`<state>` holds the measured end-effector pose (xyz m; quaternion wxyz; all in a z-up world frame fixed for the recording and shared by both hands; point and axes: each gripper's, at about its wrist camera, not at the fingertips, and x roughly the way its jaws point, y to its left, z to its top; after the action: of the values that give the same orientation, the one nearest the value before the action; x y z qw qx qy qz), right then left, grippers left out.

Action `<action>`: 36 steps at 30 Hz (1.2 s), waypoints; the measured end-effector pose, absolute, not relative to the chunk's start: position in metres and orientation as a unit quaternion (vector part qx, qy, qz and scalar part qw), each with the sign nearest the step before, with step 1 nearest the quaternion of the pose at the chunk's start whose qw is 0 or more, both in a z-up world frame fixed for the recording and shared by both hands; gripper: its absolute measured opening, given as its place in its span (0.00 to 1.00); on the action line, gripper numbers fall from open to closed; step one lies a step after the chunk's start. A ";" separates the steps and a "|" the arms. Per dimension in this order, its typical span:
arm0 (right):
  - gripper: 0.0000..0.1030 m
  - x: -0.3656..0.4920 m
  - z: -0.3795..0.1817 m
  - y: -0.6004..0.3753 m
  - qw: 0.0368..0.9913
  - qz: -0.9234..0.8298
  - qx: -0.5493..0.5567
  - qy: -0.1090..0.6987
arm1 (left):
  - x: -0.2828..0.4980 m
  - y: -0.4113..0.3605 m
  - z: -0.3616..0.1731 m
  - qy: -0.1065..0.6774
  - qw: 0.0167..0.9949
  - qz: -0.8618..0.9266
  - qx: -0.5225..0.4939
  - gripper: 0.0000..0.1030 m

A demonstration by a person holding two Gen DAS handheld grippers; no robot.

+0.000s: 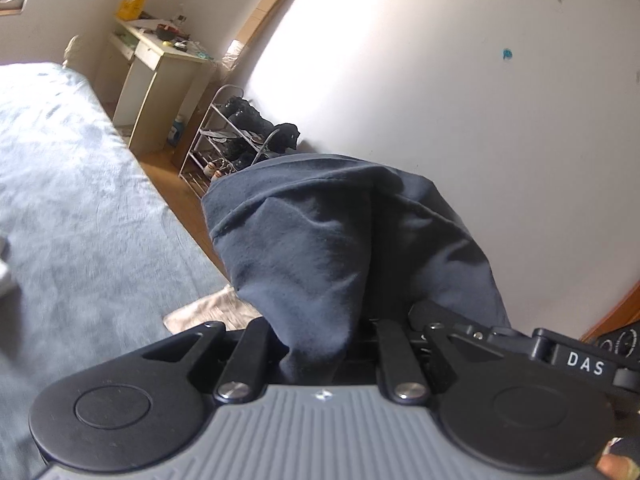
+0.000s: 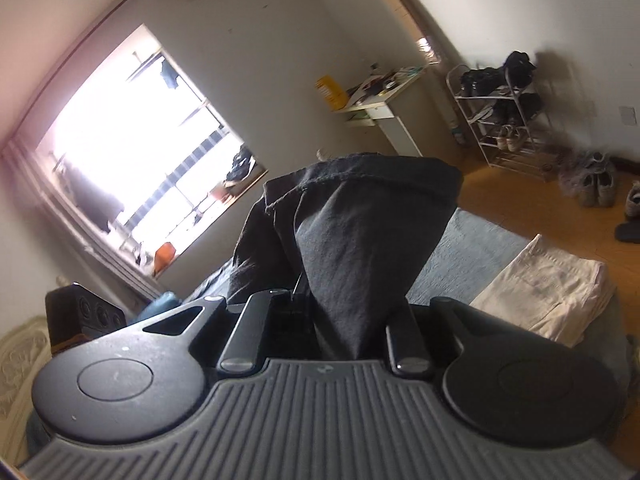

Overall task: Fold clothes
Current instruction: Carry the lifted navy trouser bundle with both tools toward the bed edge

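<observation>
Both grippers, left [image 1: 324, 320] and right [image 2: 340, 300], are clamped on the dark cloth [image 1: 340, 240]; it bunches over each, above the bed [image 1: 80, 200] at lower left; neither is nearer.

A bed with a grey-blue fuzzy cover [image 1: 80, 184] fills the left of the left wrist frame; a folded cream-coloured cloth [image 2: 548, 288] lies on it at lower right in the right wrist frame.
</observation>
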<state>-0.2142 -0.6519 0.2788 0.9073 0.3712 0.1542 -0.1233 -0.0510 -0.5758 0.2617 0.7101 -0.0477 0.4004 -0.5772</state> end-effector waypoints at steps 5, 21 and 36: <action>0.13 -0.187 0.256 -0.660 0.897 -0.158 0.387 0.144 | -0.021 -0.617 0.233 0.420 0.697 -0.581 -0.018 0.13; 0.13 -0.138 0.057 -0.758 0.768 -0.253 0.578 0.109 | 0.026 -0.820 0.057 0.436 0.626 -0.606 0.226 0.14; 0.13 -0.142 -0.058 -0.869 0.703 -0.353 0.605 0.125 | 0.034 -0.965 -0.069 0.459 0.525 -0.630 0.341 0.14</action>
<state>-0.1422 -0.8691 -0.0580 0.7029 0.6048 0.1253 -0.3529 0.0336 -0.9646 -0.0686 0.5253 0.3411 0.4592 -0.6299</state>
